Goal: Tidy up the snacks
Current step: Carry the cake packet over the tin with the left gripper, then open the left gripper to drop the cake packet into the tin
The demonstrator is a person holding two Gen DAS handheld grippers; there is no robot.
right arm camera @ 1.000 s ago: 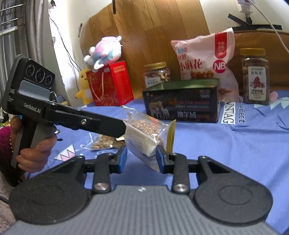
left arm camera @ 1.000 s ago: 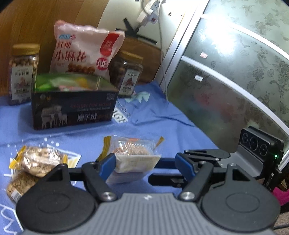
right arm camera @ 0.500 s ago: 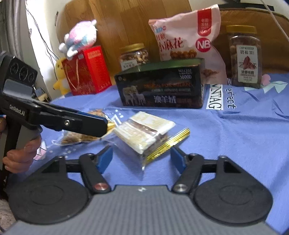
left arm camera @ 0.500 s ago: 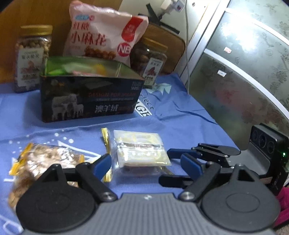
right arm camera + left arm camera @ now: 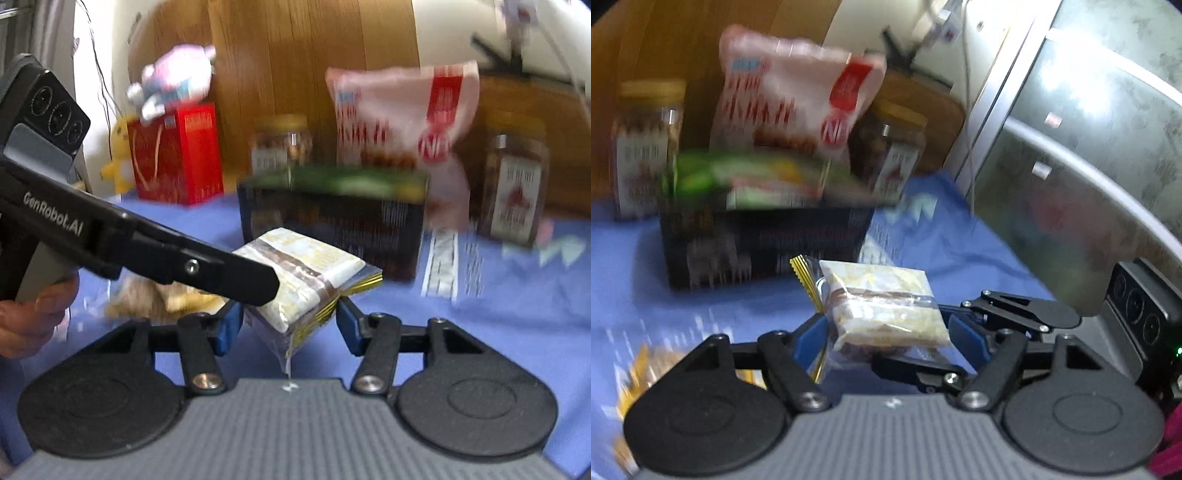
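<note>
1. The left gripper (image 5: 888,334) is closing, its blue pads flanking a clear, crinkly snack packet (image 5: 882,306) with a gold serrated edge; contact isn't clear.
2. The right gripper (image 5: 290,325) is also closing around the same packet (image 5: 306,277), which is raised off the blue cloth (image 5: 517,317).
3. Behind stands a dark rectangular box (image 5: 332,229), its open top showing green.
4. Farthest: a glossy pink snack bag (image 5: 402,125) between two gold-lidded jars (image 5: 515,181).

A blue printed cloth (image 5: 517,306) covers the counter, bearing a dark rectangular box (image 5: 332,229), two gold-lidded glass jars (image 5: 513,184), a pink snack bag (image 5: 402,122) and a red carton (image 5: 177,151).
</note>
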